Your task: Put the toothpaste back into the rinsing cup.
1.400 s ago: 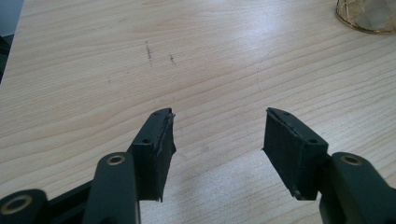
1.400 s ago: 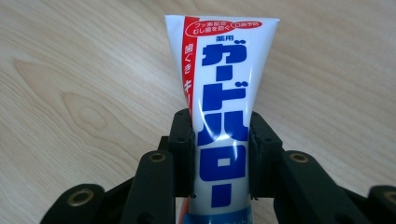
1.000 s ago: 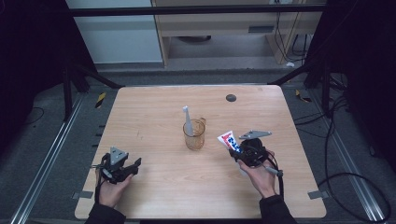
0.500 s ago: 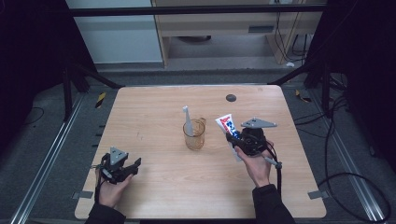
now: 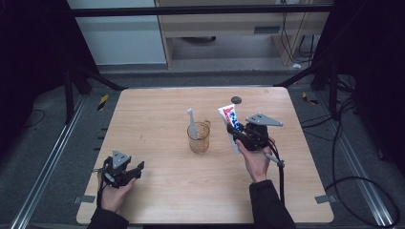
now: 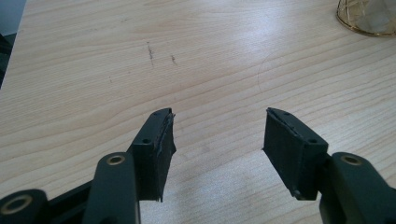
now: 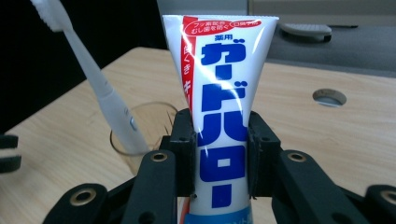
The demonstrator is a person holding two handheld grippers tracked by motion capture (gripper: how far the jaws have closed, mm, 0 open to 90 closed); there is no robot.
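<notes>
A white toothpaste tube [image 7: 219,116] with blue and red lettering stands upright between the jaws of my right gripper [image 7: 219,154], which is shut on it. In the high view the tube [image 5: 228,117] is held above the table, just right of an amber glass cup [image 5: 198,137]. A white toothbrush [image 5: 192,123] leans in that cup, and it appears in the right gripper view as the toothbrush [image 7: 100,93] in the cup [image 7: 140,128]. My left gripper [image 5: 128,172] rests low near the table's front left, open, with bare wood between its jaws [image 6: 217,140].
The wooden table [image 5: 157,114] has a small round hole [image 5: 236,99] near its far edge. Black frame rails and cables run along both sides of the table. The cup's base [image 6: 366,18] sits at the top right of the left gripper view.
My right gripper has carried the toothpaste tube up and leftward toward the cup, raising it more upright. The left gripper has stayed put.
</notes>
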